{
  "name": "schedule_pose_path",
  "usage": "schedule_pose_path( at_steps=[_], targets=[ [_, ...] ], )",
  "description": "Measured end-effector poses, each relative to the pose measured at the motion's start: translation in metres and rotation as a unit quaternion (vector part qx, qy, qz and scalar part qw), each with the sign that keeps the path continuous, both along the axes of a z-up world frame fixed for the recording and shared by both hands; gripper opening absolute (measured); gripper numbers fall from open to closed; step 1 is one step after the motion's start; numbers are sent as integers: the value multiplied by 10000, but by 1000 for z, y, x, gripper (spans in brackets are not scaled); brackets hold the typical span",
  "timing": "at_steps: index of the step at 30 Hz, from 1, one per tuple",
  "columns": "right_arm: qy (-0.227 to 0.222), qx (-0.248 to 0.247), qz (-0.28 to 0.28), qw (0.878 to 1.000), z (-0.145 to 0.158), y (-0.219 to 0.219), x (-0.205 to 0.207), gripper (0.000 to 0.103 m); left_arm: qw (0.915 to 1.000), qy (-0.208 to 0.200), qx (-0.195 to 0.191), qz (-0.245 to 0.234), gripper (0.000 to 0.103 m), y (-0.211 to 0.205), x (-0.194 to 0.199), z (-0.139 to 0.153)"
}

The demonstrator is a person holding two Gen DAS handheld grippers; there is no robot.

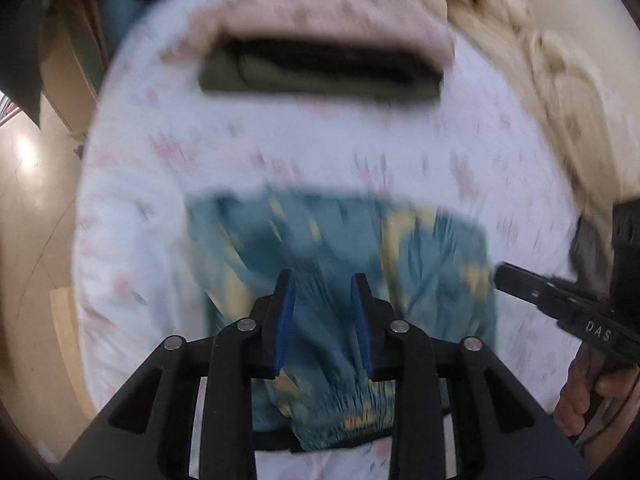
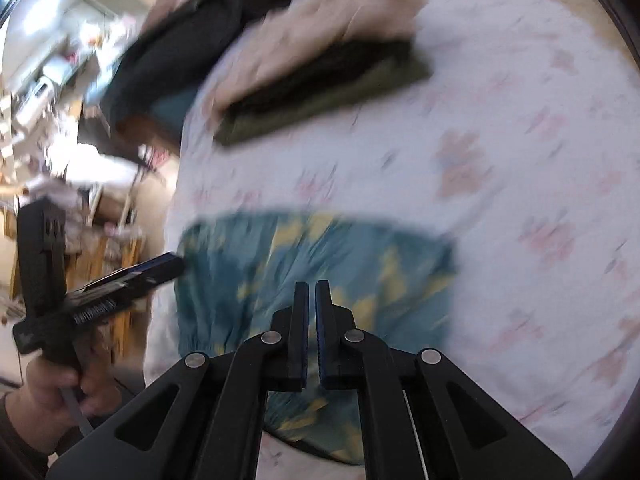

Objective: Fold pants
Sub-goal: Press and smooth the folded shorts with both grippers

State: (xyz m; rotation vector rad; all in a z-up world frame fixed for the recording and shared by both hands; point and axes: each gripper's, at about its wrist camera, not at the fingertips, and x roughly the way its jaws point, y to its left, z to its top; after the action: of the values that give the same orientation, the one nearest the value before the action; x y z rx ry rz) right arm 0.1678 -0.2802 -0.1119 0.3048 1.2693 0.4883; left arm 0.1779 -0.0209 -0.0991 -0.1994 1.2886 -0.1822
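Teal pants with yellow patches [image 1: 340, 240] lie folded on the white flowered bedsheet [image 1: 280, 148]; they also show in the right wrist view [image 2: 312, 264]. My left gripper [image 1: 323, 280] hovers over their near part, jaws open and empty. My right gripper [image 2: 312, 286] is over the pants with its jaws almost together and nothing seen between them. The right gripper also appears at the right of the left wrist view [image 1: 504, 276], and the left gripper at the left of the right wrist view [image 2: 172, 264]. Both views are motion-blurred.
A stack of folded clothes, olive and black [image 1: 320, 72] with a pink piece on top [image 1: 320, 16], lies further back on the bed [image 2: 320, 92]. A beige blanket [image 1: 540, 60] is bunched at the right. The bed's left edge drops to the floor [image 1: 36, 220].
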Motion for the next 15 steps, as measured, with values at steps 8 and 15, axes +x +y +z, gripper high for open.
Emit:
schedule_pose_path(
  at_steps=[8,15],
  targets=[
    [525,-1377,285,9887,-50,-2,-25,2,9958,665,562,-284,37,0,-29,-38],
    [81,-700,-81,9975,-4,-20,-37,5,9996,73,157,228,53,20,-40,3]
  ],
)
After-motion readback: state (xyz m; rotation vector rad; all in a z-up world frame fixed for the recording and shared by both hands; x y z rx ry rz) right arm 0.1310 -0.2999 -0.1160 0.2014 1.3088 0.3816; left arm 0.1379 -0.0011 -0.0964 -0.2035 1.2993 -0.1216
